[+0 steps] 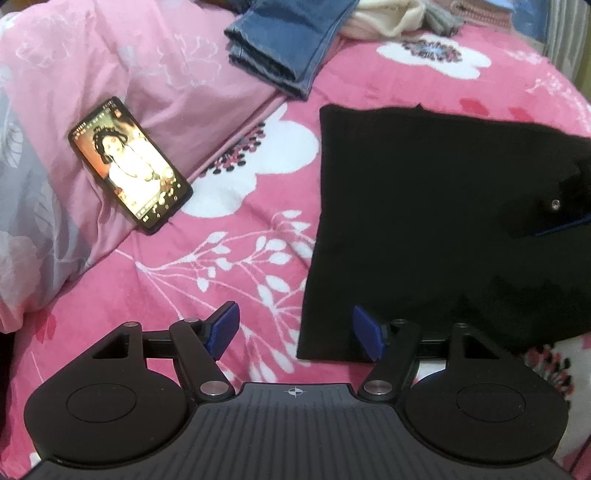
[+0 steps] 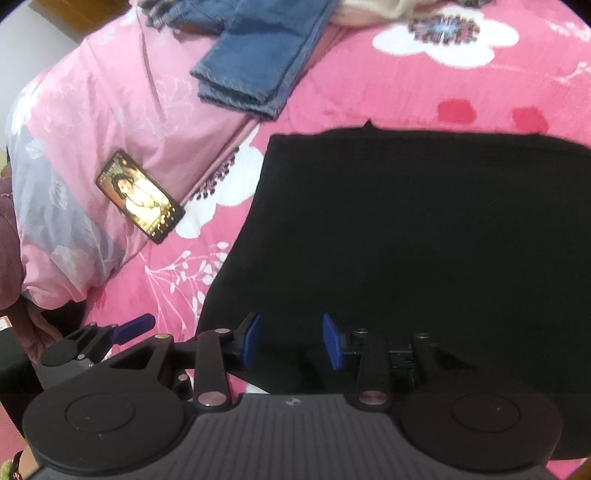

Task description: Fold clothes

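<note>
A black garment [image 1: 424, 203] [image 2: 406, 240] lies flat as a rough rectangle on the pink flowered bedspread [image 1: 184, 288] [image 2: 388, 92]. My left gripper [image 1: 295, 328] stands open astride the garment's near left corner, with the left pad over the bedspread and the right pad over black cloth. My right gripper [image 2: 291, 339] is open above the garment's near edge, and nothing is pinched between its blue pads. Its blue pad [image 1: 561, 227] shows against the cloth at the right of the left wrist view. The left gripper's pad [image 2: 133, 328] shows at the lower left of the right wrist view.
A phone [image 1: 131, 164] [image 2: 140, 197] with a lit screen rests on a pink quilt [image 1: 110, 55] at the left. Folded blue jeans [image 1: 284, 48] [image 2: 258, 62] lie at the back, with a cream garment [image 1: 384, 18] beside them. Purple fabric [image 2: 9, 240] shows at the left edge.
</note>
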A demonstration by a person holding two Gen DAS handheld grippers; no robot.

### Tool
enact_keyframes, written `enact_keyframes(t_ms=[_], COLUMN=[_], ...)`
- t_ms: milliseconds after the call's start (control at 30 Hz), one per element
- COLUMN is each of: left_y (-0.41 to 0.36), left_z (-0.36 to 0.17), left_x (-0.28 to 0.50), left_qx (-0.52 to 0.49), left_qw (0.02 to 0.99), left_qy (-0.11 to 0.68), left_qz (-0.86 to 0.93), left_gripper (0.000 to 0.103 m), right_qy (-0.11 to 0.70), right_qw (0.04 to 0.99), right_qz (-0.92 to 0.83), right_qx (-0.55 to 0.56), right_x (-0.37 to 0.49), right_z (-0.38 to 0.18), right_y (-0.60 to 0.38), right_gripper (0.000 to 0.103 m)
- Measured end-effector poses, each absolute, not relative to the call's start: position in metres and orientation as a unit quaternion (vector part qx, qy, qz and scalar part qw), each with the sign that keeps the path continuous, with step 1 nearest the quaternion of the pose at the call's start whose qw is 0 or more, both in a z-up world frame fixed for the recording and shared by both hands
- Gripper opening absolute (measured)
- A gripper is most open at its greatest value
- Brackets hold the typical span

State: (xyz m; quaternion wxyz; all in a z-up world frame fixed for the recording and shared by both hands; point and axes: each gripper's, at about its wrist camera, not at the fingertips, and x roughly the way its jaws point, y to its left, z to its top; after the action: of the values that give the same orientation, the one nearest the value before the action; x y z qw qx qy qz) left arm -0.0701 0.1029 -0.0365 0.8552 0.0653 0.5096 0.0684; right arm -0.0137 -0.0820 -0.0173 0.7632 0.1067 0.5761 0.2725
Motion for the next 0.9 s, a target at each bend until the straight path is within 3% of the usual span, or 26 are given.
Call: enact_keyframes(t_ms=[667, 900], left_y=[0.135, 0.143], left_z=[-0.061, -0.073], left_x=[-0.081, -0.074], left_qx=[-0.024, -0.062], left_qw=[0.854, 0.859], left_qy=[0.516, 0.503], left_qz=[-0.058, -0.074], left_gripper=[0.068, 0.056], right_qy=[0.584, 0.592], right_qw=[0.734, 0.727], right_qz=[0.325, 0.327], right_qx=[0.125, 0.117], right_x=[0.050, 0.058], right_z=[-0.061, -0.072], right_y=[-0.025, -0.015], right_gripper=[0.040, 0.040])
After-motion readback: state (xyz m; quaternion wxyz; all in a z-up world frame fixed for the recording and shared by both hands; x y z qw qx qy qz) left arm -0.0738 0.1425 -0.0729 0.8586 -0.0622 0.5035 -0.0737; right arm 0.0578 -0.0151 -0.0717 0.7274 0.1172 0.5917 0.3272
